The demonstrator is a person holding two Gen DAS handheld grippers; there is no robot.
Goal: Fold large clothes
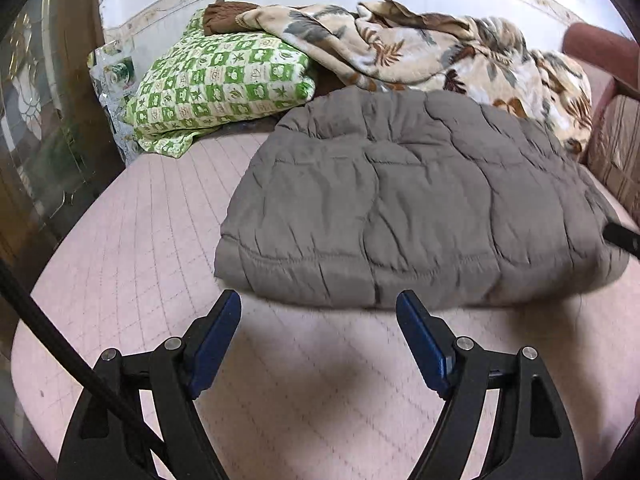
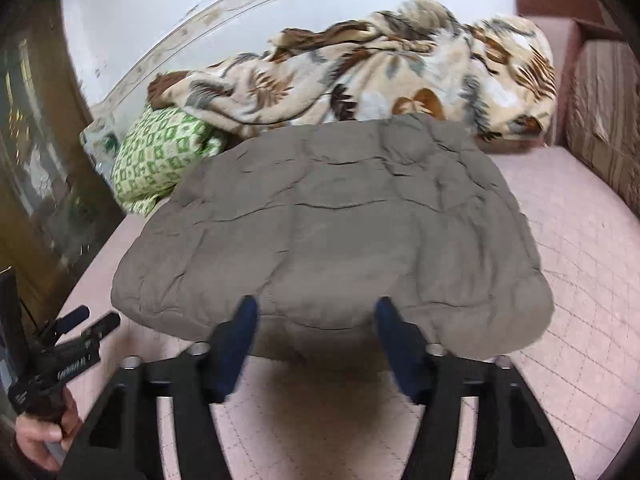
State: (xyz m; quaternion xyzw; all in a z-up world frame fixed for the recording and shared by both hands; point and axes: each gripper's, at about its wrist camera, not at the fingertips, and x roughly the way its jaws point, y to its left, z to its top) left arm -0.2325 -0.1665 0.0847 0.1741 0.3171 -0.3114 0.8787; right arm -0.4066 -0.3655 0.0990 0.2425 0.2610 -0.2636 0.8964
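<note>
Two grippers: both near the front edge of the bed, neither holding cloth.
Far left: wood cabinet w/ glass door (image 1: 36, 128) beside the bed, out of the way.
Pillow: green-check pillow (image 1: 216, 84) pushed to the back-left corner, prob. to leave room for folding.
Bed: pink quilted mattress (image 1: 152, 216), bare on the left and in front; serves as the fold surface.
Left gripper: (image 1: 320, 300) jaws apart, nothing between them, tips just short of the jacket's front-left hem, above bare mattress. Right-wrist view shows it low left w/ the person's hand (image 2: 44, 432) on the handle.
Jacket: grey quilted jacket (image 1: 400, 208), already doubled into a thick rectangular bundle, lying flat mid-bed, long side facing the grippers. No sleeves seen hanging out; looks mostly folded.
Right gripper: (image 2: 316, 312) jaws apart, blue pads either side of the bulging front hem; frame is blurred, can't tell if the pads touch the fabric; no pinch seen.
Why so placed: one gripper toward each end of the near hem, a sensible stance to lift it evenly for one more fold or to square the bundle up — my guess.
Blanket: leaf-print fleece blanket (image 2: 380, 76) heaped behind the jacket along the wall, partly over the pillow; not in play.
Far right: brownish sofa/cushions (image 2: 600, 120) against the bed edge.
Risk: puffy fabric may spring back open if released unevenly.
</note>
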